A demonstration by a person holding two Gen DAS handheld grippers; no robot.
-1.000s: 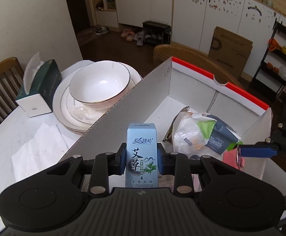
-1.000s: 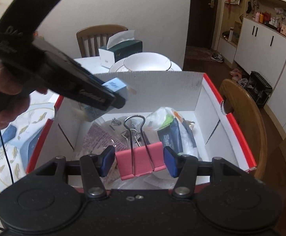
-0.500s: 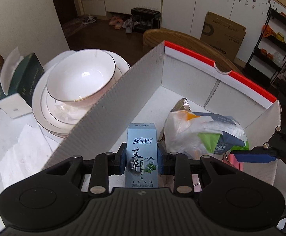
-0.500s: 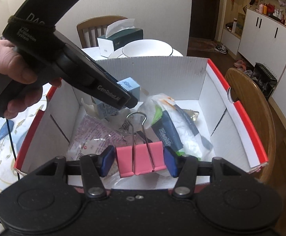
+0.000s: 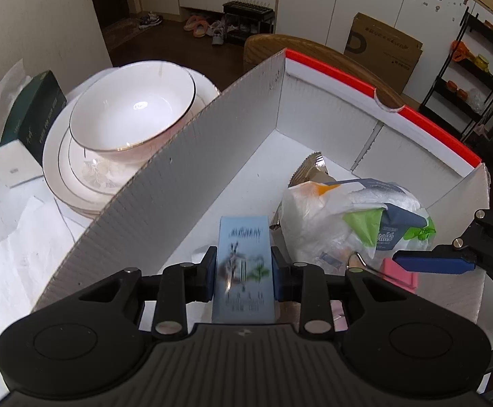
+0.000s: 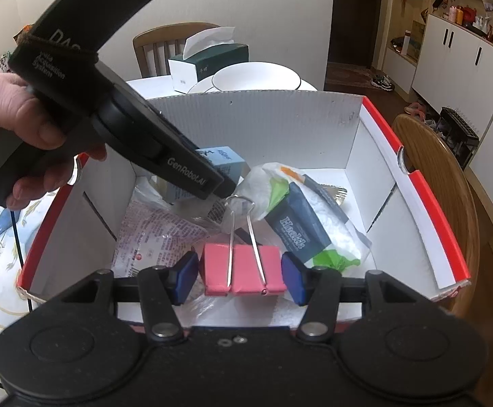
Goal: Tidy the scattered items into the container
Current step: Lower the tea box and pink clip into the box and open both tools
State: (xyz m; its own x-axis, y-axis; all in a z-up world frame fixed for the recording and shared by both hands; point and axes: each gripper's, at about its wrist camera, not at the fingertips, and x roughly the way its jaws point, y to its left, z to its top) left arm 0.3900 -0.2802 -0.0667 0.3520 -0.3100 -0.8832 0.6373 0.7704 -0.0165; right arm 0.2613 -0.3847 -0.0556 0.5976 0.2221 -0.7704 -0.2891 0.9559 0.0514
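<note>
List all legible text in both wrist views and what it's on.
"GenRobot.AI": side of the left claw.
"Health": dark label on the white plastic packet.
Upper strap print on the left claw's body: only "DAS" and "System" partly legible.
Blue carton: motion-blurred, unreadable.
Pink printed sheet: too small.
Tissue box: too small.

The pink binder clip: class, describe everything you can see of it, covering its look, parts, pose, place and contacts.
The pink binder clip has a glossy body that looks like painted metal and two silver wire handles rising together into a loop. It sits between the right gripper's blue pads, handles pointing away from the camera, over the open white box. Small gaps seem to show beside each pad, so a firm grip cannot be confirmed. Nothing else visibly touches it.
</note>
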